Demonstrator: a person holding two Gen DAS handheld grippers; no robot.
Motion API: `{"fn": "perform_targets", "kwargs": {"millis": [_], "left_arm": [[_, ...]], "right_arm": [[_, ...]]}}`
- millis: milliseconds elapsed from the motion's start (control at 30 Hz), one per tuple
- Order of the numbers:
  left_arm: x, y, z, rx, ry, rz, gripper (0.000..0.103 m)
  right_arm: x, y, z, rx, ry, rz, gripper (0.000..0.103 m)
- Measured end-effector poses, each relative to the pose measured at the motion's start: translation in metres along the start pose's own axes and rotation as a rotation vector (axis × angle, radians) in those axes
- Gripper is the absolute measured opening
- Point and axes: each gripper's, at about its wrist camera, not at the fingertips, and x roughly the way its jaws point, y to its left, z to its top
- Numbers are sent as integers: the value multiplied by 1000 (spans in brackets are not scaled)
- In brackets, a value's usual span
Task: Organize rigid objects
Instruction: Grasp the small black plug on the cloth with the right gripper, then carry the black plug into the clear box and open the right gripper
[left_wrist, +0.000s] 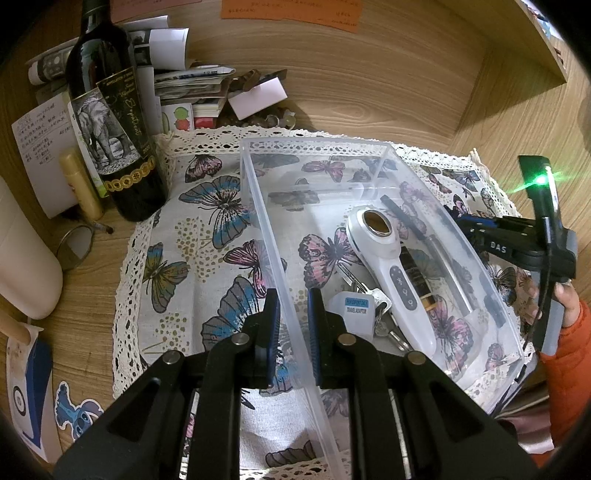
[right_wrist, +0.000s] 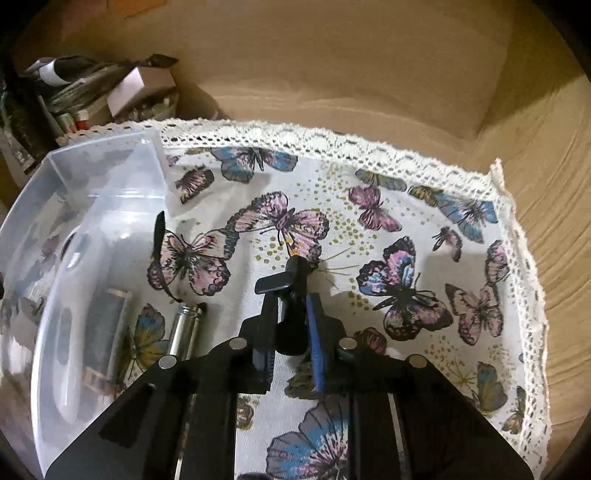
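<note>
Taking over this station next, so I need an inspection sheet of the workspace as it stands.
Surface: wooden desk under a butterfly cloth.
Job's things: clear bin holding white handheld device, keys; black tool on the cloth.
Clutter: wine bottle, papers.
Grippers: left gripper clamps the bin's wall; right gripper shut on the black tool.
Cables: black lead on the right gripper.
Surroundings: wooden shelf side.
</note>
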Motion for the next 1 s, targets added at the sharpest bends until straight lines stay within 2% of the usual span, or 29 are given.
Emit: {"fn": "perform_targets", "kwargs": {"millis": [367, 700, 1000], "left_arm": [[0, 1, 0, 0, 0, 0, 14], [0, 1, 0, 1, -1, 0, 14], [0, 1, 0, 1, -1, 0, 14]], "right_arm": [[-51, 10, 6, 4, -124, 59, 14], [-104, 56, 14, -82, -266, 152, 14], [-107, 99, 14, -163, -274, 245, 14]]}}
